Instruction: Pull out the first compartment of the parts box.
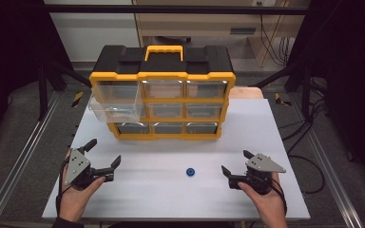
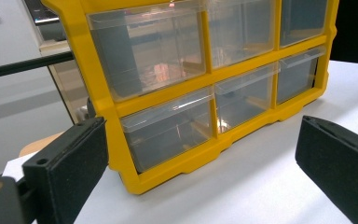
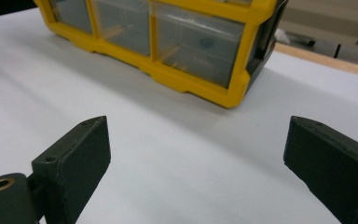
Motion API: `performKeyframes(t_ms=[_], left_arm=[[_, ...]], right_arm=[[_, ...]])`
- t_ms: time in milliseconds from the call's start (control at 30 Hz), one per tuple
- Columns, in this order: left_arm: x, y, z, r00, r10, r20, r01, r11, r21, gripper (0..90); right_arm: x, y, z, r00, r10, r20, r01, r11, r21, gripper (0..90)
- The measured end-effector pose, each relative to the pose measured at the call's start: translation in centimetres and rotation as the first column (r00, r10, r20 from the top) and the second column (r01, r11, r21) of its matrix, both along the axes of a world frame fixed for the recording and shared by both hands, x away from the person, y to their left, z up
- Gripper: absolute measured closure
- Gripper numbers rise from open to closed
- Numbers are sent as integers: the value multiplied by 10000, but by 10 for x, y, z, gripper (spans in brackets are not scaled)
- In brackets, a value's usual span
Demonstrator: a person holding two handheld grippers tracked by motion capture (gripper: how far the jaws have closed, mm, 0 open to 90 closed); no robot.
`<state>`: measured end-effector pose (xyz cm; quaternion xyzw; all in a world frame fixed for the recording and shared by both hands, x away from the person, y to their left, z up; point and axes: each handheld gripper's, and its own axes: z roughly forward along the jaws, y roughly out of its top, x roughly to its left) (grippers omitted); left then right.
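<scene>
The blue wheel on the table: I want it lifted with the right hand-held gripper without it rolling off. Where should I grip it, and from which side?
Grip the blue wheel across its outer rim, coming down from above. It seems to lie flat on the table, so the rim is the exposed part. The right hand-held gripper, jaws open, sits to its right and would move left.

Right gripper (image 3: 196,154) jaws wide apart above white table (image 3: 177,154), yellow drawer cabinet (image 3: 186,79) w/ clear drawers beyond.
</scene>
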<state>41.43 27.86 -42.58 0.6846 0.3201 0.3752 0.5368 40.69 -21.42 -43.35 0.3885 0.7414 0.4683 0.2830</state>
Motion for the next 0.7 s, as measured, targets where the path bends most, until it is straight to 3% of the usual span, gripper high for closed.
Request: performKeyframes(t_ms=[133,567,700], left_arm=[[0,1,-1,10000,-44,-15,44,9998,-195,19],[2,-3,-4,9997,-232,-36,230,9993,-307,19],[3,-5,-5,9995,-310,-60,309,9991,-287,19]], right_arm=[[1,9,1,9981,198,-586,-210,9996,-209,76],[3,29,1,9908,497,-1257,-590,9957,-714,78],[6,41,-2,9859,671,-1535,-862,9888,-1217,78]])
